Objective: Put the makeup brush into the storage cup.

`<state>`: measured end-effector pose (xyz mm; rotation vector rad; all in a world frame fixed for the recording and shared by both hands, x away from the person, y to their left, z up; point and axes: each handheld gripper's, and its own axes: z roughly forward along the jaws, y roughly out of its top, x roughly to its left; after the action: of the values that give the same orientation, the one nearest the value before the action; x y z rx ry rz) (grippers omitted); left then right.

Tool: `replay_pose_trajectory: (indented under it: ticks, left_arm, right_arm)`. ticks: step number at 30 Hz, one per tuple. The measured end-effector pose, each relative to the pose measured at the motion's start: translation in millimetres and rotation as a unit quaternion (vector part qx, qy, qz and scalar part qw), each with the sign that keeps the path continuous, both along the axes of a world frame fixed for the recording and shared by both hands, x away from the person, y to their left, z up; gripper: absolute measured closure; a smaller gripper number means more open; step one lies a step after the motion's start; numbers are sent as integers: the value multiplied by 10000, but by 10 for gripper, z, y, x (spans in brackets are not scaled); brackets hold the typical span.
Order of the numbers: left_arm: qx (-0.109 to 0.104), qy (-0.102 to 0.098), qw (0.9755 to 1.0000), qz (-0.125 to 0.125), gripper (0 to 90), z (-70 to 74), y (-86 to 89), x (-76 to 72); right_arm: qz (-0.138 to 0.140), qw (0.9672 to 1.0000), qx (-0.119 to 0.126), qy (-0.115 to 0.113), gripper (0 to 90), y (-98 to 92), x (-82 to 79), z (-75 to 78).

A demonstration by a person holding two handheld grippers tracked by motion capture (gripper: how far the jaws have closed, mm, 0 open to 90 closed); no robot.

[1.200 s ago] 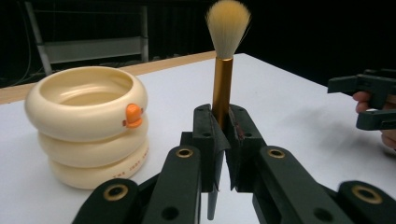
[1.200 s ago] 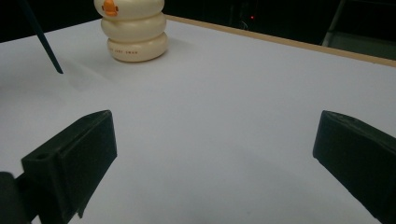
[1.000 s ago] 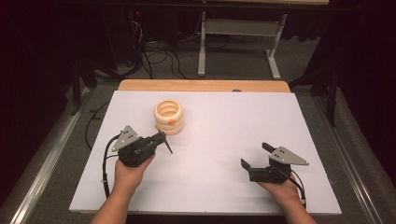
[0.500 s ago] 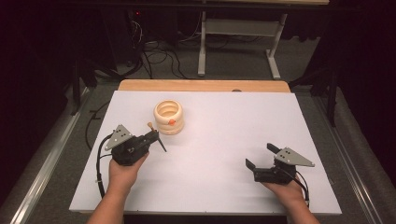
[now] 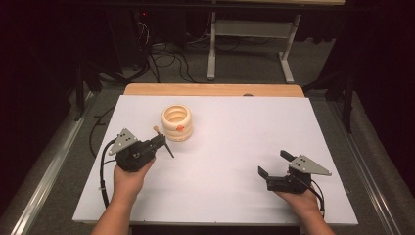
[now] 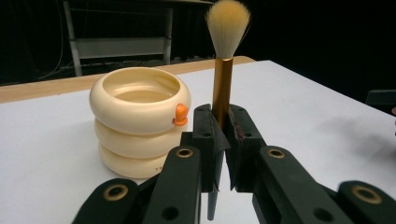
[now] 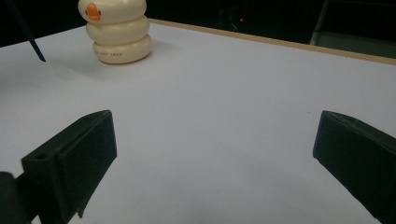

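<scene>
We are holding the brush (image 6: 222,84) clamped upright in our left gripper (image 6: 219,128), just beside the cream pot (image 5: 177,122) on the desk (image 5: 244,127); our right gripper (image 5: 274,169) is resting with fingers apart. Swinging the dangling handle could be tipping the pot.

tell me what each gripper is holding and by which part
The left gripper is shut on a brush, clamping the gold part of its handle below the bristles, beside the cream pot. The right gripper is open and holds nothing.
</scene>
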<state>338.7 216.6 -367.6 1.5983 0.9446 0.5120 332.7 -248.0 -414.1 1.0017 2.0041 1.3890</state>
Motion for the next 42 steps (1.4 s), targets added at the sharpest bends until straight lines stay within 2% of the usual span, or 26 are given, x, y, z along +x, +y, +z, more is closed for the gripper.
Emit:
replay_pose_trajectory:
  ticks: [3, 7, 11, 13, 16, 20, 22, 28, 37, 42]
  left_arm:
    - [17, 30, 10000, -11, 832, 6, -24, 14]
    - [-38, -4, 10000, 47, 833, 57, -33, 23]
    - [9, 11, 9999, 100, 833, 103, -17, 42]
    - [-97, 38, 9998, 161, 833, 113, -14, 51]
    - [-112, 30, 9997, 228, 834, 137, -15, 58]
    - [-19, -9, 9995, 315, 834, 179, -36, 75]
    - [-62, -16, 9993, 369, 834, 198, -29, 87]
    - [-45, -59, 9991, 414, 834, 282, -27, 112]
    - [75, -101, 9984, 545, 834, 373, -31, 226]
    - [32, -161, 9982, 579, 834, 430, -50, 283]
  right_arm:
    - [27, 9999, -107, -40, 10, 5, 7, -8]
    - [-9, 10000, -3, -41, 10, -21, 14, -10]
    - [-32, 10000, 64, 69, 10, -33, 34, -30]
    - [1, 10000, -19, 39, 10, -30, 51, -42]
    - [0, 10000, -14, 87, 10, -26, 58, -59]
    - [10, 10000, -3, -6, 10, -29, 57, -45]
    - [14, 10000, 6, 16, 10, -17, 44, -38]
    - [64, 9999, -103, -121, 9, 12, 5, -3]
    - [21, 9998, -159, -128, 9, 38, -10, 8]
    - [-11, 9997, -179, -136, 9, 34, -10, 8]
